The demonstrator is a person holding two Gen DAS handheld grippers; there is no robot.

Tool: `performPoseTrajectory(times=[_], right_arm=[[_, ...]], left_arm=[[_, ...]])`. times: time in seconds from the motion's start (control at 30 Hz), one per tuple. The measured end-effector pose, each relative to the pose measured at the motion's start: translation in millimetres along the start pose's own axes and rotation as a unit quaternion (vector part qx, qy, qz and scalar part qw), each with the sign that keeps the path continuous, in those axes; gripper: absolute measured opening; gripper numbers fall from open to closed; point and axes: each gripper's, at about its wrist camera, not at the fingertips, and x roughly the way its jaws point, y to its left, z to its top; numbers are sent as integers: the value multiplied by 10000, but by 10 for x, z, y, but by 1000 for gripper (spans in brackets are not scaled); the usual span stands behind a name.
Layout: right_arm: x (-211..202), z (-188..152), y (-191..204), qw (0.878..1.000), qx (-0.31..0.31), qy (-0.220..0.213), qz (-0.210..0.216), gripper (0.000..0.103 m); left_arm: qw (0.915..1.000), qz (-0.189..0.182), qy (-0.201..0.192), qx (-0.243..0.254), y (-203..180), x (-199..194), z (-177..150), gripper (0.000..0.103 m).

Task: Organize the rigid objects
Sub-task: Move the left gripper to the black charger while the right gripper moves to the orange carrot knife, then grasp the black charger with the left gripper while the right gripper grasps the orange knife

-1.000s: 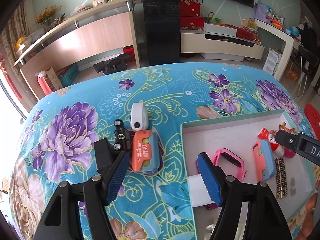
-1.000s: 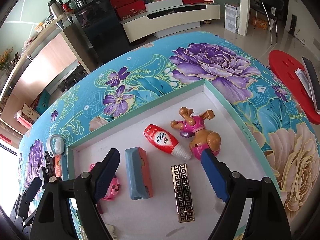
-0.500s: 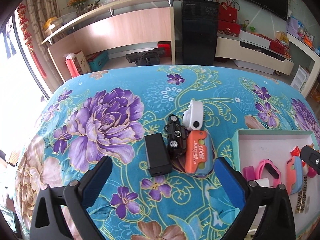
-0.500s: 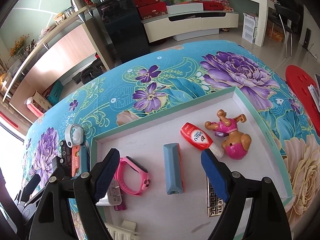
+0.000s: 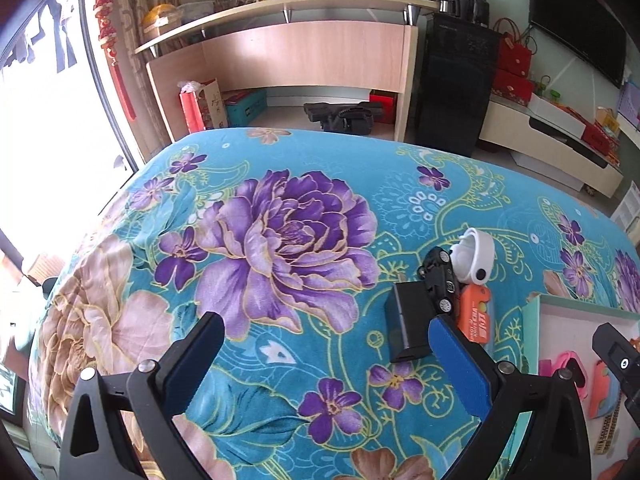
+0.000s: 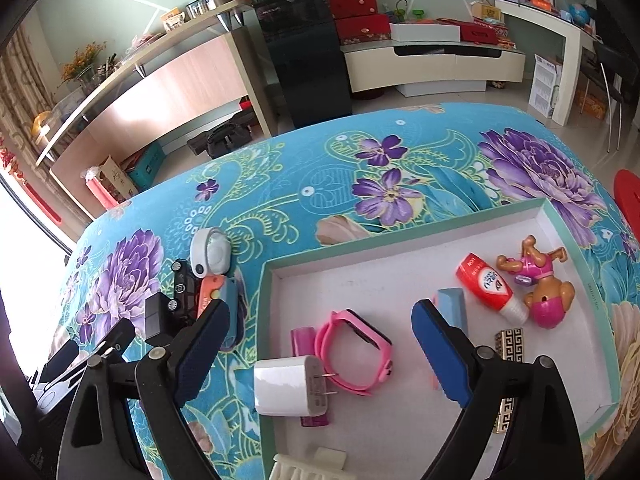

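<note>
Your left claw (image 5: 324, 344) stands wide, nothing between its pads, only flowered cloth (image 5: 280, 240) under it. Its right finger (image 5: 460, 360) is just beside the black block (image 5: 408, 324) and partly covers the orange case (image 5: 476, 316). Beyond the block, touching it, lies the toy car (image 5: 440, 280), and past that the white gadget (image 5: 476, 256) leans against the car and case. These four huddle together on the cloth, just left of the tray (image 5: 536, 320).

Your right claw (image 6: 320, 344) is opening, pads free of everything. It hangs over the tray's left part: the left finger (image 6: 200, 344) is over the cloth outside the tray wall (image 6: 266, 320), the right finger (image 6: 440, 356) over the tray floor. Between them lie the pink watch (image 6: 352, 352) and the white plug (image 6: 288, 386), prongs pointing toward the watch and touching or nearly touching its band. A magenta piece (image 6: 304, 340) shows behind the plug and under it. The blue bar (image 6: 452, 304) sits right behind your right finger, partly hidden. Further right in the tray are the red tube (image 6: 486, 284), the toy dog (image 6: 540, 280) touching its cap end, and the gold patterned bar (image 6: 510, 344), partly hidden by the claw's arm. A cream ribbed item (image 6: 304, 468) sits at the tray's near edge; you cannot tell what it is.
</note>
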Motion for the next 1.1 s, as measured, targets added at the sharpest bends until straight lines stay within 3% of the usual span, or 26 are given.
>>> performPoseTrajectory(times=[0.3,0.63,0.73,0.8,1.0,1.1], right_arm=[[126,-13,311,9989,-383,-209,150,93],[314,-15,587,9977,-606,-209,240,93],[361,-23,628,9973,-689,-143,206,93],[378,-20,641,9968,-779,-104,168,93],[466,26,655,9957,-915,55,-92,93],[472,106,614,9968,-780,143,-41,93]], left_arm=[[9987,-72,-7,-499,387,7,75,103],[9972,-227,274,-662,414,254,239,103],[9962,-393,150,-765,445,303,218,103],[9958,-384,323,-767,450,396,185,103],[9945,-734,353,-652,385,467,113,103],[9955,-708,317,-552,346,449,102,103]])
